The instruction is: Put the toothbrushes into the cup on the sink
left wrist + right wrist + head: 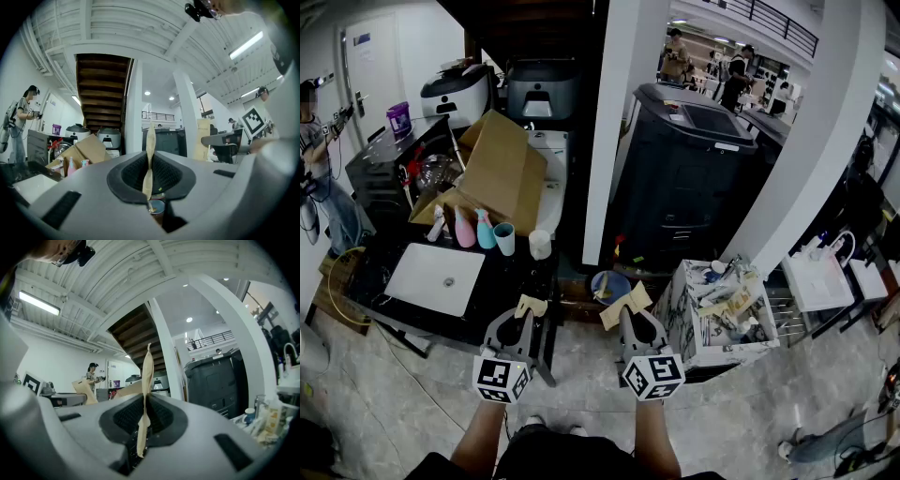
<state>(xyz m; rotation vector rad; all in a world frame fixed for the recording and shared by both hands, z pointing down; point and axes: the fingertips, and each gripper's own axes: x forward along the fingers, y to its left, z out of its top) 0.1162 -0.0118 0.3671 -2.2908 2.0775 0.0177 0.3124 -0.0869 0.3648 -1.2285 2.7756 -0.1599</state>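
Observation:
The white sink basin (434,277) is set in a black counter at the lower left of the head view. Behind it stand a blue cup (503,238) and a white cup (540,244). I cannot make out any toothbrush. My left gripper (530,306) hangs off the counter's right end, its tan pads pressed together on nothing. My right gripper (625,305) is held beside it over the floor, also shut and empty. In the gripper views, the left gripper (150,140) and the right gripper (146,376) each show pads meeting in a thin line.
A pink bottle (464,228), a teal bottle (485,230) and an open cardboard box (492,173) crowd the counter's back. A white pillar (614,122), a black machine (694,169), a cluttered white crate (722,314) and a blue bowl (609,284) lie ahead. A person (319,159) stands far left.

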